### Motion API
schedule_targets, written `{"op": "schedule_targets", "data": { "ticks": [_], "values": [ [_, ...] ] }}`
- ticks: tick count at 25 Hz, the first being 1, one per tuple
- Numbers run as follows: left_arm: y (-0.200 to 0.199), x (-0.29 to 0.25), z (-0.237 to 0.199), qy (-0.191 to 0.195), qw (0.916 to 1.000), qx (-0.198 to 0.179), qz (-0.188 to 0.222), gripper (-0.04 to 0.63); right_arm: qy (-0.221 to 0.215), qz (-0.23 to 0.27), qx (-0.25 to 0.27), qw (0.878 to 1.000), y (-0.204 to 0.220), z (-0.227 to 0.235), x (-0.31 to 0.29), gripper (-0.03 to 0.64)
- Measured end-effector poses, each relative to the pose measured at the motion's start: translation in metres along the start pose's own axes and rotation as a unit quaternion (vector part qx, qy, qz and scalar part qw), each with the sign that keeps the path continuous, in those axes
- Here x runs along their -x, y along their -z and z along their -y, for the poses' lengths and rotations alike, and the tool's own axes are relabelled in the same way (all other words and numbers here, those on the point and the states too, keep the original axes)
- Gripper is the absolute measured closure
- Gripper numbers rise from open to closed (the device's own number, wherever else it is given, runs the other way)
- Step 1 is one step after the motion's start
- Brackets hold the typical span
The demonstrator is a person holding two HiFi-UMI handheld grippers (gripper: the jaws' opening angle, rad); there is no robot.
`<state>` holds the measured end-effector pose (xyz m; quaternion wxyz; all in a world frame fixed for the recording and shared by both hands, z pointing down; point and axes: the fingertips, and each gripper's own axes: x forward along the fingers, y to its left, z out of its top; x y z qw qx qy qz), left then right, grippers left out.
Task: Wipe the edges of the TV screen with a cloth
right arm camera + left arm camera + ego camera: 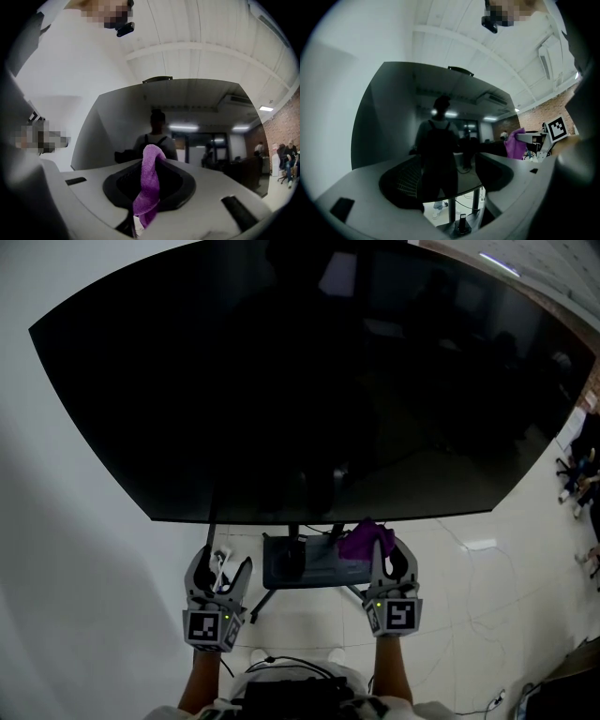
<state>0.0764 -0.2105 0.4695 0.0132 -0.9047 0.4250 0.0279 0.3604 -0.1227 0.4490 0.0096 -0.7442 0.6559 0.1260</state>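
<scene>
A big black TV screen (309, 381) fills the head view; its lower edge runs just above both grippers. My right gripper (389, 549) is under that edge, right of centre, shut on a purple cloth (364, 540) that bunches up beside the jaws. In the right gripper view the purple cloth (149, 185) hangs pinched between the jaws, with the TV screen (187, 117) ahead. My left gripper (223, 564) is below the screen's lower left part, open and holding nothing. The left gripper view faces the TV screen (417, 117) and catches the purple cloth (515, 143) off to the right.
The TV's dark stand base (300, 563) sits on the white tiled floor (469, 606) between the grippers, with cables (469, 545) trailing right. A white wall (56, 521) lies to the left. Seated people (586, 465) are at the far right.
</scene>
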Motion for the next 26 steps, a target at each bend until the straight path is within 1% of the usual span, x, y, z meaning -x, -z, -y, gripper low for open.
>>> {"op": "schedule_targets", "data": {
  "ticks": [4,9,11,14,17,21,26],
  "values": [
    [0.008,-0.002,-0.005,-0.002,1.0,-0.005,-0.002,0.241,-0.011,-0.02,-0.007,1.0,0.012,-0.009,-0.006,0.567],
    [0.003,-0.006,-0.004,-0.002,1.0,0.0,-0.002,0.241,-0.018,-0.021,-0.027,0.999,0.01,-0.014,-0.009,0.567],
    [0.009,-0.005,-0.007,-0.002,1.0,-0.005,-0.001,0.241,-0.017,-0.018,-0.022,0.999,0.014,-0.013,-0.008,0.567],
    [0.007,-0.006,-0.003,0.0,1.0,0.003,0.0,0.241,-0.014,-0.021,-0.014,1.0,0.024,-0.01,-0.006,0.568],
    [0.006,-0.007,-0.004,0.0,1.0,0.006,-0.001,0.241,-0.026,-0.02,-0.025,0.999,0.017,-0.022,-0.009,0.567],
    [0.018,-0.004,-0.011,-0.004,0.9999,-0.008,0.008,0.241,-0.039,-0.023,-0.031,0.999,0.015,-0.035,-0.009,0.566],
    [0.012,-0.003,-0.006,-0.002,1.0,0.007,-0.003,0.241,-0.04,-0.021,-0.051,0.998,0.011,-0.045,-0.007,0.567]
  ]
}}
